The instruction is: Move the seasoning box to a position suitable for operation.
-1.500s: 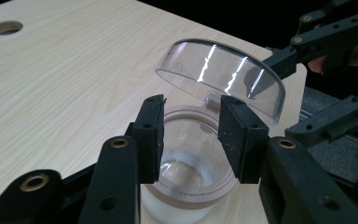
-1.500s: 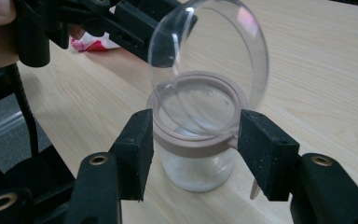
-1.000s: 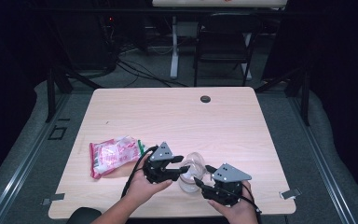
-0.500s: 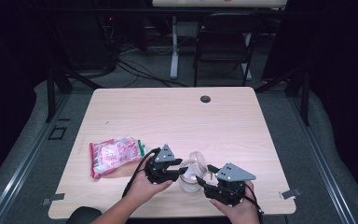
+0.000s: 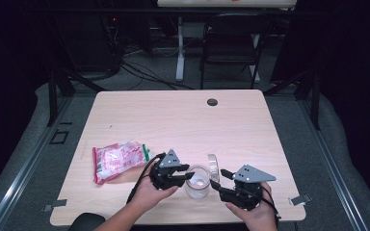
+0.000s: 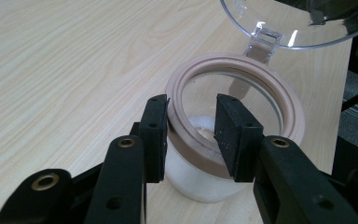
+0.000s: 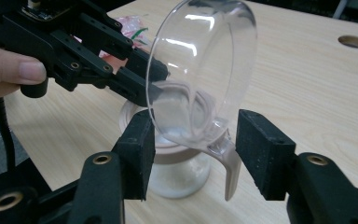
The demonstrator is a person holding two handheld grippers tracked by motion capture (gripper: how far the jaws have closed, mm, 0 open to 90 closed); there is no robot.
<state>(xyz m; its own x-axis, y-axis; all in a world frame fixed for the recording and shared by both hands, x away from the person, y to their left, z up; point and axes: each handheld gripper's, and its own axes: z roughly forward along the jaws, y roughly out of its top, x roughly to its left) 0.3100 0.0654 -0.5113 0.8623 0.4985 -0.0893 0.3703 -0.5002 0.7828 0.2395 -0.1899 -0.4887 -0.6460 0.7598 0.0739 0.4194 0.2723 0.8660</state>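
We are working at the near edge of the table on a small clear jar with a tan rim and a hinged clear lid, which is standing flipped open. The jar is sitting upright on the wood between our two grippers, with a little white stuff at its bottom.

Our left gripper is straddling the jar's rim: one of the jaws is pressing against the outside of the tan ring, the other is hanging inside the mouth, apart from the ring. These jaws have just been closing, with the rim wall between them, but they are not yet clamping it. Our right gripper is standing with its jaws released on either side of the raised lid and its hinge, touching neither; they have just been narrowing a little too.

What could be going wrong from here, as we are judging it: the left jaws are pinching only a thin slice of rim, so a squeeze off-centre could be tipping the light jar or sliding it over the smooth table. If the right jaws are closing on the curved, slick lid, it may be slipping out or snapping down onto the left jaw inside the mouth. The pink packet is lying well to the left, out of harm's way
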